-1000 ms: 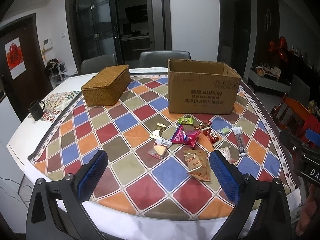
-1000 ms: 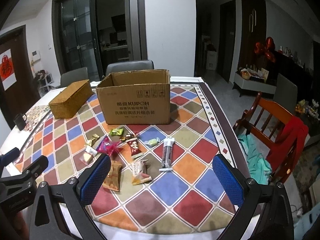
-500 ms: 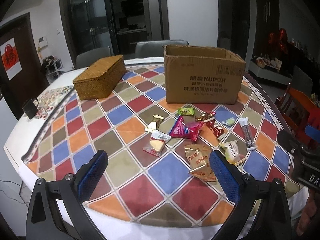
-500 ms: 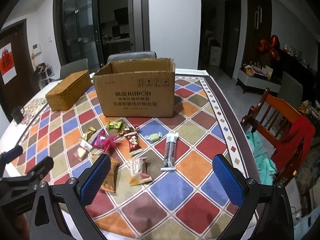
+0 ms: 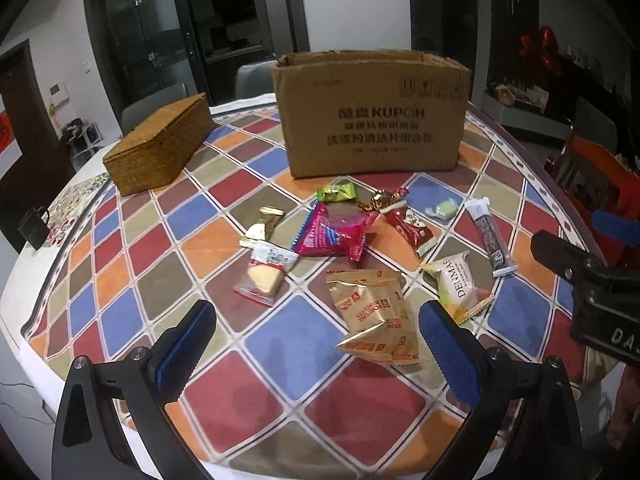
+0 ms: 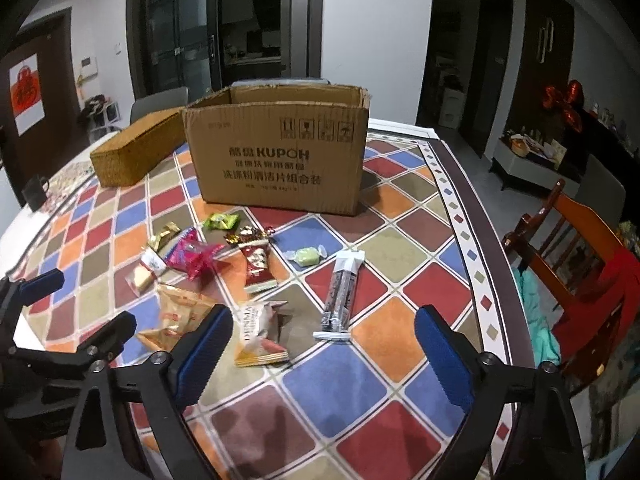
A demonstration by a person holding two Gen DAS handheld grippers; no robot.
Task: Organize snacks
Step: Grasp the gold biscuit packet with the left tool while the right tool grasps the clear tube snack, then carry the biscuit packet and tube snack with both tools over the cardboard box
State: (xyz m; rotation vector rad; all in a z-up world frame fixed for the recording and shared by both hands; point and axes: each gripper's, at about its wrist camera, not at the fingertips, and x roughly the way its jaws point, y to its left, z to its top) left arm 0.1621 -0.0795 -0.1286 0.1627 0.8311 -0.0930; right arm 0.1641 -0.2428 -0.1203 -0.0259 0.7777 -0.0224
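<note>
Several wrapped snacks lie loose on the chequered tablecloth in front of an open cardboard box point(image 5: 372, 116) point(image 6: 280, 152). Among them are a gold packet point(image 5: 374, 316) point(image 6: 180, 312), a magenta packet point(image 5: 334, 234) point(image 6: 188, 254), a white packet point(image 5: 458, 284) point(image 6: 258, 334) and a long dark bar point(image 5: 490, 236) point(image 6: 342, 292). My left gripper point(image 5: 316, 344) is open above the near tablecloth, the gold packet just ahead between its fingers. My right gripper point(image 6: 322, 350) hangs over the white packet and the bar; its jaws are closing and touch nothing.
A woven lidded basket point(image 5: 160, 150) point(image 6: 134, 152) stands left of the box. A black mug point(image 5: 34, 228) sits at the far left of the table. A wooden chair point(image 6: 576, 256) with red cloth stands off the table's right edge.
Both grippers have sunk and come nearer the snacks, which look larger now. The right gripper's fingers stand slightly closer together than before.
</note>
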